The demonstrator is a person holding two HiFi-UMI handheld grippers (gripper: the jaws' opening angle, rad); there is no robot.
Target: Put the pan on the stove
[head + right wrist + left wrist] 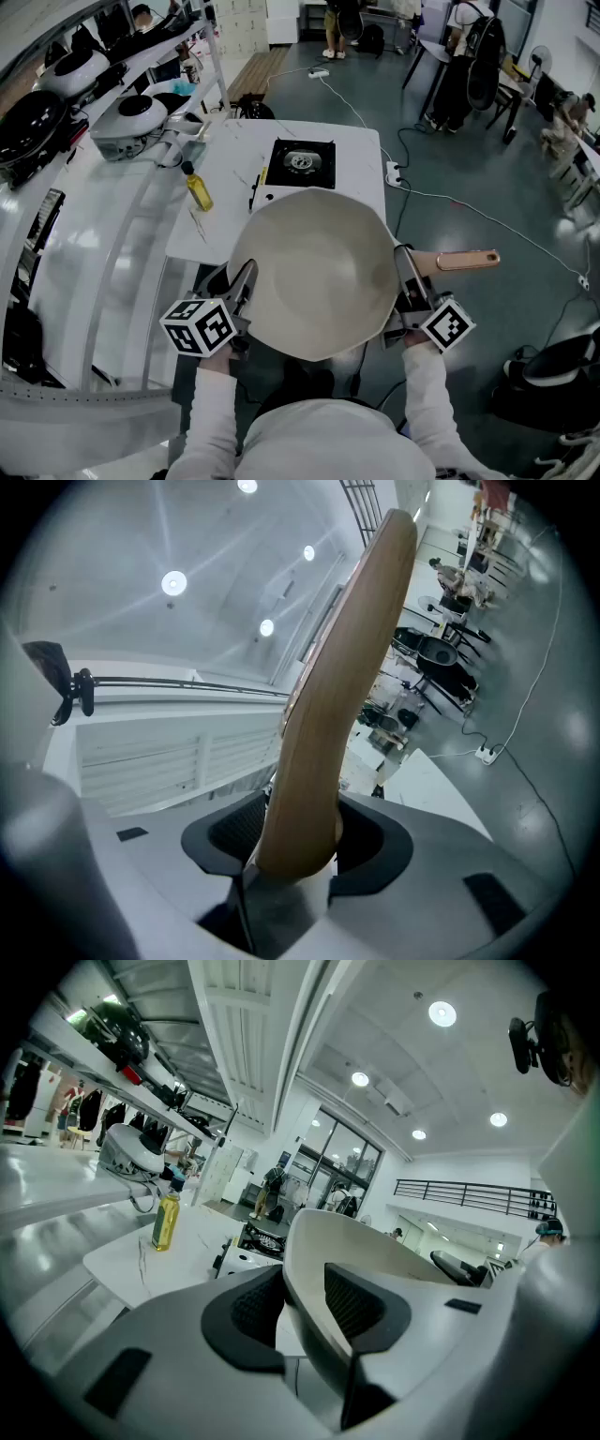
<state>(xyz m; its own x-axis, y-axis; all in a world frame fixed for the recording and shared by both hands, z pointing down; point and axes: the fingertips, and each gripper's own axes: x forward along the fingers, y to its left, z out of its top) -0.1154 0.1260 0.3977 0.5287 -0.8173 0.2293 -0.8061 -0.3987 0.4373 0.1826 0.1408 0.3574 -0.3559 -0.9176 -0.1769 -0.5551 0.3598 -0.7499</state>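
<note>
Head view: stove partly behind pan

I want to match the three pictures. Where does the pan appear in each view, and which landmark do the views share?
Head view: the pan fills the centre.
Left gripper view: its rim stands at centre, clamped between the jaws.
Right gripper view: only its wooden handle, rising from the jaws to the top.
Landmark: the stove, above the pan in head view, left of the rim in left gripper view; absent from right gripper view.
</note>
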